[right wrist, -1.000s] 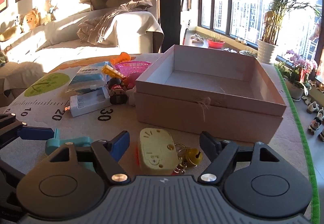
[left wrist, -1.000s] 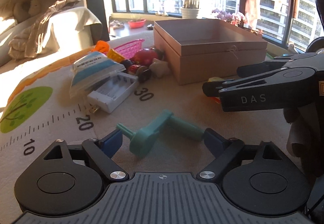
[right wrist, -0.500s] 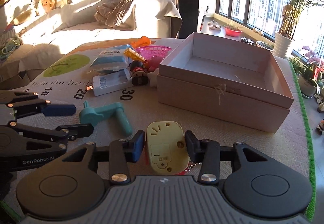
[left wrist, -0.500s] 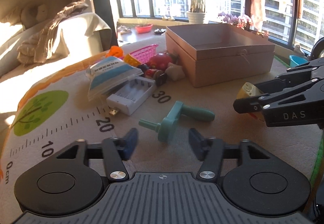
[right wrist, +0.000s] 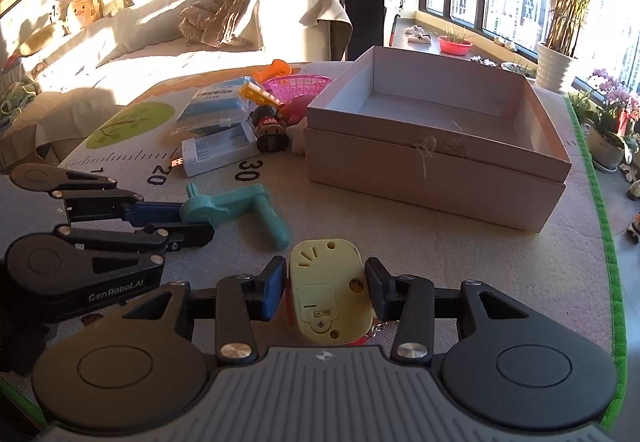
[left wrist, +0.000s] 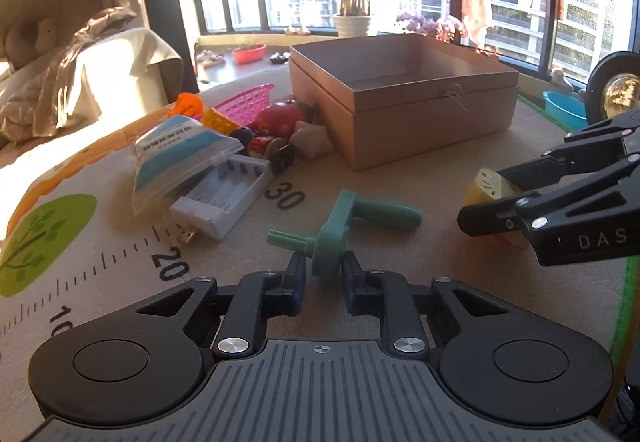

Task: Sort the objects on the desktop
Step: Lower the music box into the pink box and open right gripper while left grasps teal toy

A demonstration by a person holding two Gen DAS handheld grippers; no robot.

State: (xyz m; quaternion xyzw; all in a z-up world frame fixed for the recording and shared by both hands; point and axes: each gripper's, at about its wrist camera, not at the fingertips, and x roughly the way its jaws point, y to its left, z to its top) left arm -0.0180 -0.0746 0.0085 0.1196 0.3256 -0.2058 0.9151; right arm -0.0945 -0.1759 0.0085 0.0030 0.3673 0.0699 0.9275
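A teal crank (left wrist: 340, 226) is pinched at its round end by the left gripper (left wrist: 323, 274), whose jaws have just been closing on it; its handle lies on the mat (left wrist: 248, 282). A yellow toy (right wrist: 328, 294) is clamped between the pads of the right gripper (right wrist: 326, 292). Behind both, an open box (right wrist: 436, 146) is seen, with a white charger (left wrist: 224, 198) and small toys to its left.
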